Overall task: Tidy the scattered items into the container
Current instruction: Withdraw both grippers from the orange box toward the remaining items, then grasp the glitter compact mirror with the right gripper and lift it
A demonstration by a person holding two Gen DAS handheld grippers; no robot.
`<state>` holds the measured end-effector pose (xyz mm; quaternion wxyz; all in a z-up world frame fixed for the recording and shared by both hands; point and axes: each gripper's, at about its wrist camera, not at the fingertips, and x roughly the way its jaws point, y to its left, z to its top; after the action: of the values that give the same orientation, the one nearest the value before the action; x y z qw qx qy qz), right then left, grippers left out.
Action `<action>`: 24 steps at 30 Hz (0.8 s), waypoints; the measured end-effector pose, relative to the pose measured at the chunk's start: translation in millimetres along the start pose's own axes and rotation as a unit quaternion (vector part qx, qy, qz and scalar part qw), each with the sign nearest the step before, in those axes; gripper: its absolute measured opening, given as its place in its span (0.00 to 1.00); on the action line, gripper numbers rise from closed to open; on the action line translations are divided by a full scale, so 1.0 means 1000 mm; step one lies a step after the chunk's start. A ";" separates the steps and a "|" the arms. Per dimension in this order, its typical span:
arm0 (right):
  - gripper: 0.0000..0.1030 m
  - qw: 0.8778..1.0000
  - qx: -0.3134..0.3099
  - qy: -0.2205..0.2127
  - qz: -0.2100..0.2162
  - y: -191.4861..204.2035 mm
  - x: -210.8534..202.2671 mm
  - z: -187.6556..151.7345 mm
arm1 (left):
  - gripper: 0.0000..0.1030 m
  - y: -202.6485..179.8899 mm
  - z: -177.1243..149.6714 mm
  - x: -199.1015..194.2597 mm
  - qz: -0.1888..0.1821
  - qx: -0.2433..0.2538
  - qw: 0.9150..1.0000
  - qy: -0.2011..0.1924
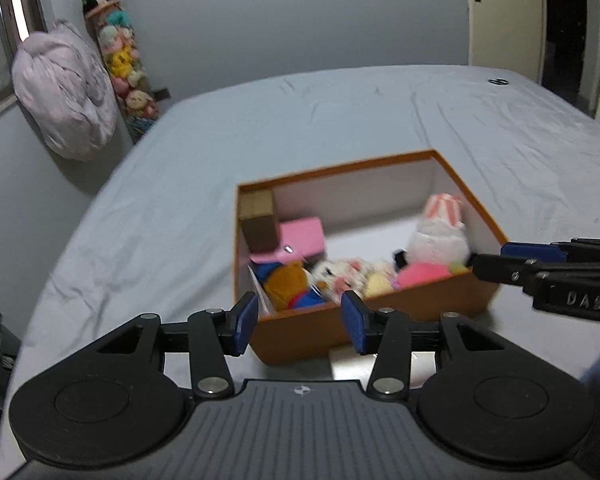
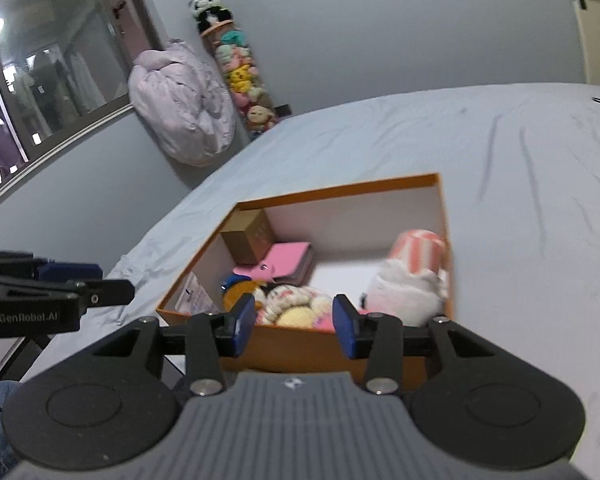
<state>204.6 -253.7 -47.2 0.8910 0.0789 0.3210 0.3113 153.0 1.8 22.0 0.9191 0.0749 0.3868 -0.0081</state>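
Note:
An orange box [image 1: 380, 312] with white inner walls stands on the bed; it also shows in the right wrist view [image 2: 300, 346]. Inside lie a brown carton [image 1: 258, 222], a pink wallet [image 1: 302, 238], a white and pink bunny plush [image 1: 440, 232], a brown and blue plush [image 1: 290, 286] and other small plush toys. My left gripper [image 1: 298, 322] is open and empty just before the box's near wall. My right gripper [image 2: 294, 326] is open and empty, also at the near wall; it shows from the side in the left wrist view [image 1: 484, 264].
The grey-blue bedsheet [image 1: 220, 140] spreads around the box. A lilac duvet bundle [image 1: 66, 88] and a hanging column of plush toys [image 1: 124, 68] are at the far left wall. A door [image 1: 504, 12] stands at the back right. A window [image 2: 48, 64] is at the left.

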 end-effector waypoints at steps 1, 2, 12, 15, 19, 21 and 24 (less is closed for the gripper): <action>0.45 1.000 0.006 0.005 -0.005 -0.002 -0.005 -0.003 | 0.52 0.000 -0.004 -0.001 -0.011 -0.004 1.000 0.004; 0.45 1.000 0.010 0.010 -0.010 -0.004 -0.010 -0.006 | 0.52 0.001 -0.008 -0.001 -0.024 -0.008 1.000 0.009; 0.44 0.987 0.072 0.142 -0.037 -0.010 -0.011 -0.063 | 0.52 -0.002 -0.059 0.011 -0.080 -0.007 0.992 0.097; 0.45 0.978 0.080 0.189 -0.038 -0.007 -0.001 -0.081 | 0.52 0.002 -0.071 0.014 -0.080 -0.003 0.990 0.117; 0.45 0.970 0.056 0.229 -0.059 0.001 0.013 -0.094 | 0.52 0.013 -0.080 0.017 -0.084 -0.019 0.987 0.133; 0.46 0.964 0.044 0.255 -0.063 0.004 0.024 -0.097 | 0.52 0.017 -0.082 0.017 -0.086 -0.025 0.987 0.135; 0.46 0.948 0.006 0.308 -0.079 0.009 0.048 -0.101 | 0.52 0.025 -0.083 0.017 -0.085 -0.036 0.987 0.133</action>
<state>165.5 -223.6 -148.3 0.7698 -0.0413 0.5871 0.2472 108.2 39.4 -43.8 0.8575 0.0089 0.5106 -0.0626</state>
